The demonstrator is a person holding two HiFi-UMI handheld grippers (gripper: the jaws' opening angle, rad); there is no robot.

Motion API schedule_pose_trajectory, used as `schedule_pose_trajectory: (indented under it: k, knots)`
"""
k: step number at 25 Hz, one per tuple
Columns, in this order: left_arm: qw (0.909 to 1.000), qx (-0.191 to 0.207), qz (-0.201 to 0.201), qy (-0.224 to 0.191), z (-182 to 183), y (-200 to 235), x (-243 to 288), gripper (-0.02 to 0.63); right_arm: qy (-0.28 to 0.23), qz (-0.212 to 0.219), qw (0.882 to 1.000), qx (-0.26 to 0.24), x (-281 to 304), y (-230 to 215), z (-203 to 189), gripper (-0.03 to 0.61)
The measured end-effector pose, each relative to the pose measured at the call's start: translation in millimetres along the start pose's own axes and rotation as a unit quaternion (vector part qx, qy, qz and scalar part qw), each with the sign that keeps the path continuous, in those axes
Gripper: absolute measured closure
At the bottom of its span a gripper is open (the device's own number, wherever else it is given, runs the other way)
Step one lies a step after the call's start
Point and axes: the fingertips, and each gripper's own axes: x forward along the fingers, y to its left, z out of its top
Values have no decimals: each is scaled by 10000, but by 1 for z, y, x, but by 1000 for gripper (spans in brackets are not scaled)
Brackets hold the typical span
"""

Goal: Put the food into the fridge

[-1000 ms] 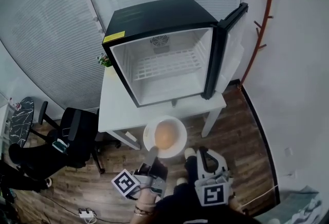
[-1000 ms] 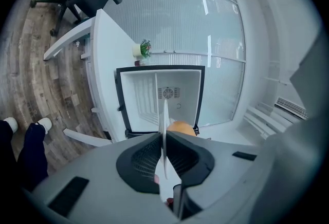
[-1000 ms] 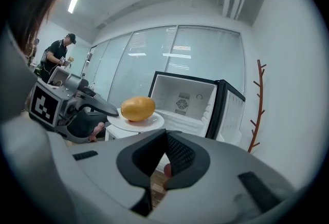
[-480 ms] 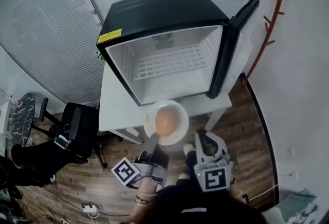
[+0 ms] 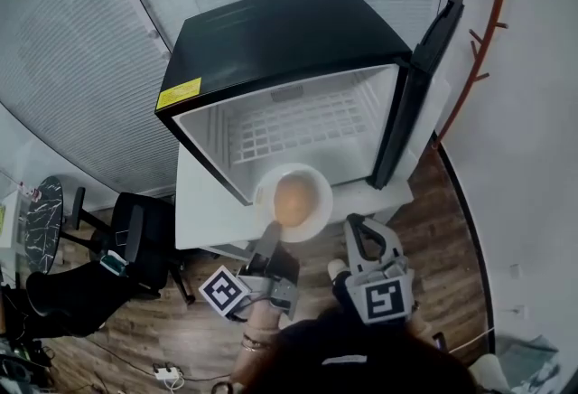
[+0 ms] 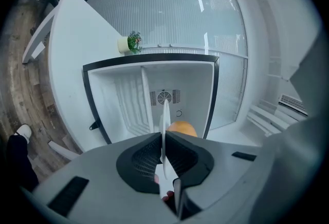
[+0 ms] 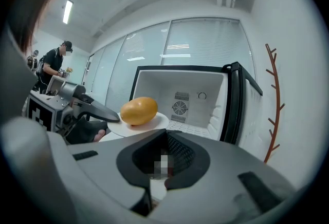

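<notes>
The yellow fruit (image 5: pixel 292 199) lies on a white plate (image 5: pixel 317 215) whose rim the left gripper (image 5: pixel 270 231) pinches before the open fridge (image 5: pixel 280 31); the right gripper (image 5: pixel 353 222) is pressed together, empty.

Office: glass partition walls w/ blinds (image 5: pixel 72 67), swivel chair (image 5: pixel 137 239), ceiling strip light (image 7: pixel 68 11), wood-look floor (image 5: pixel 438 220).

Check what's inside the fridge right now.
Inside the fridge: a wire shelf and a fan vent on the back wall, no food visible. The plate with orange fruit, held by the left gripper at the opening, covers part of the floor.
</notes>
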Motion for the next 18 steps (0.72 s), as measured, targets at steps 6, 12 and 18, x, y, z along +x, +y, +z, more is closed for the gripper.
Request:
schedule_pose_trajectory:
  k: [6,12,18]
  knots:
    - [9999,-67,45,-140,13,2,20,598,-60,131,9996,234,24,-17,9,583]
    - [9994,-47,214,-255,22,12,36,603,-198,291,9981,501,44,-27,9,583]
    - [9986,-23,393,-350,32,19,51,603,-170,351,9981,475,60,-33,4,582]
